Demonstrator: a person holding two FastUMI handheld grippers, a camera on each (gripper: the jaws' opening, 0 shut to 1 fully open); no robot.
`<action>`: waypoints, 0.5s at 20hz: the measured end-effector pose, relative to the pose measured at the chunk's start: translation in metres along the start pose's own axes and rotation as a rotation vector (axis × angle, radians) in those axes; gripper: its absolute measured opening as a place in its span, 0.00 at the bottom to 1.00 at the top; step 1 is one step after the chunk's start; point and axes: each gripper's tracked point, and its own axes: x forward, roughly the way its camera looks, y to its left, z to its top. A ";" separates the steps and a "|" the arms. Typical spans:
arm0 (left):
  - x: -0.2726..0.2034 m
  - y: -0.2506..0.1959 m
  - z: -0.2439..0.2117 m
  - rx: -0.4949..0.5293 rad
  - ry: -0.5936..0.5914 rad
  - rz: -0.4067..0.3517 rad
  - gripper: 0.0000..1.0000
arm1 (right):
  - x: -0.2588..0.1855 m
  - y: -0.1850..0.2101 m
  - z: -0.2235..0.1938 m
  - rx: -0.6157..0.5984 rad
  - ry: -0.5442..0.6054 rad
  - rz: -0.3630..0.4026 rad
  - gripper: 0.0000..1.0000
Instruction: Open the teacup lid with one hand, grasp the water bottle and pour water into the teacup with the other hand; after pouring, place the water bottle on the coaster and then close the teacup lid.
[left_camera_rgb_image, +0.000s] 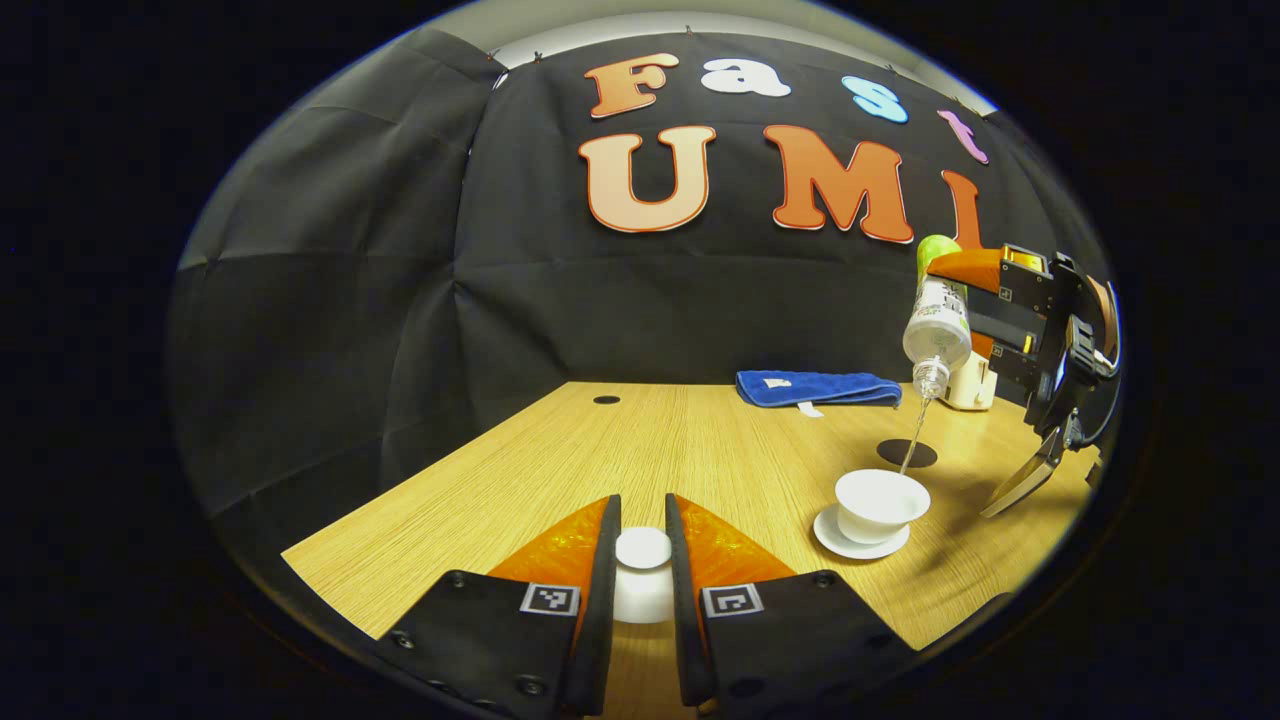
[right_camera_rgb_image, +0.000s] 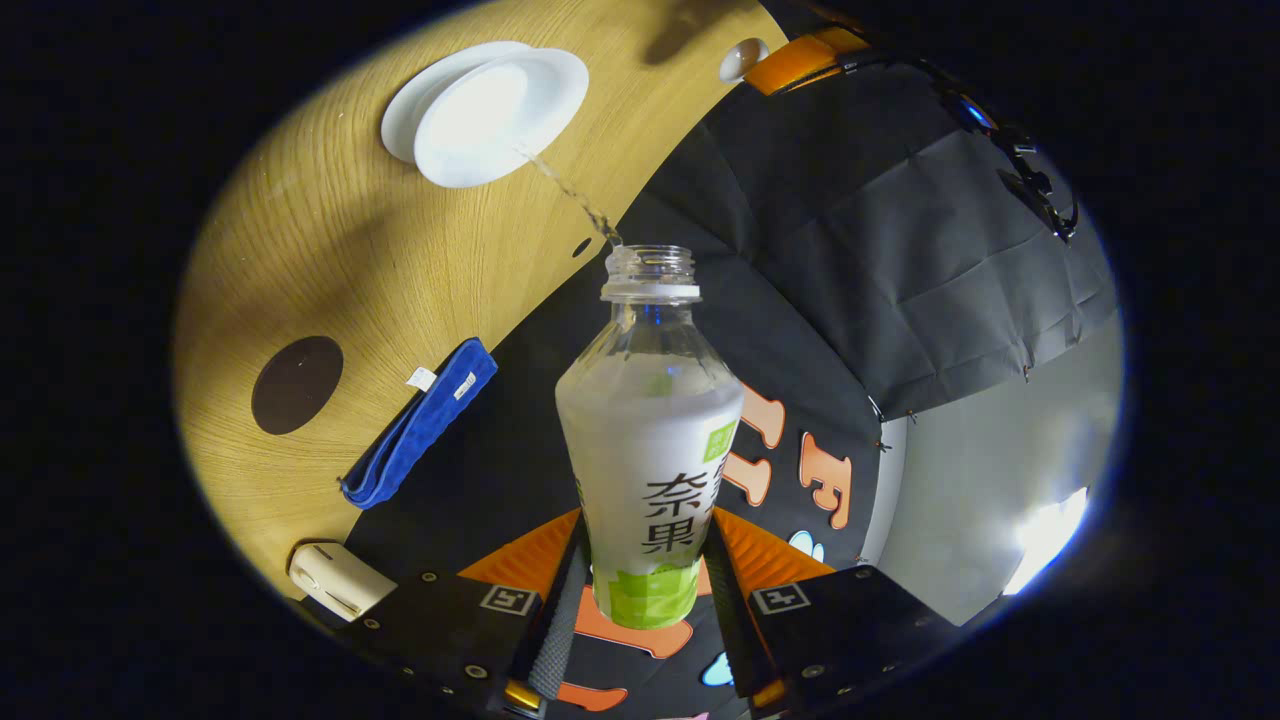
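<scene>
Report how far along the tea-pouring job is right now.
Done: the teacup lid is off, held between the left gripper fingers; the right gripper has the water bottle. In hand: the tilted bottle is sending a thin stream into the open teacup on its saucer. Left: stand the bottle on the dark coaster, then put the lid back.

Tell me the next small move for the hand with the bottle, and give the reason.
Probably keep the tilt briefly, then right the water bottle: the right gripper holds it tipped, a thin stream runs into the open teacup, and the left gripper holds the lid. The dark coaster waits behind the cup.
</scene>
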 end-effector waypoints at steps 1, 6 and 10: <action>-0.001 0.001 0.002 -0.001 -0.002 0.000 0.31 | 0.000 0.001 0.000 -0.011 -0.009 0.005 0.63; -0.003 0.002 0.006 0.009 -0.016 0.000 0.31 | 0.002 -0.001 -0.001 -0.044 -0.031 0.009 0.64; -0.004 -0.001 0.010 0.004 -0.026 -0.003 0.30 | 0.002 0.000 0.000 -0.016 -0.043 0.036 0.64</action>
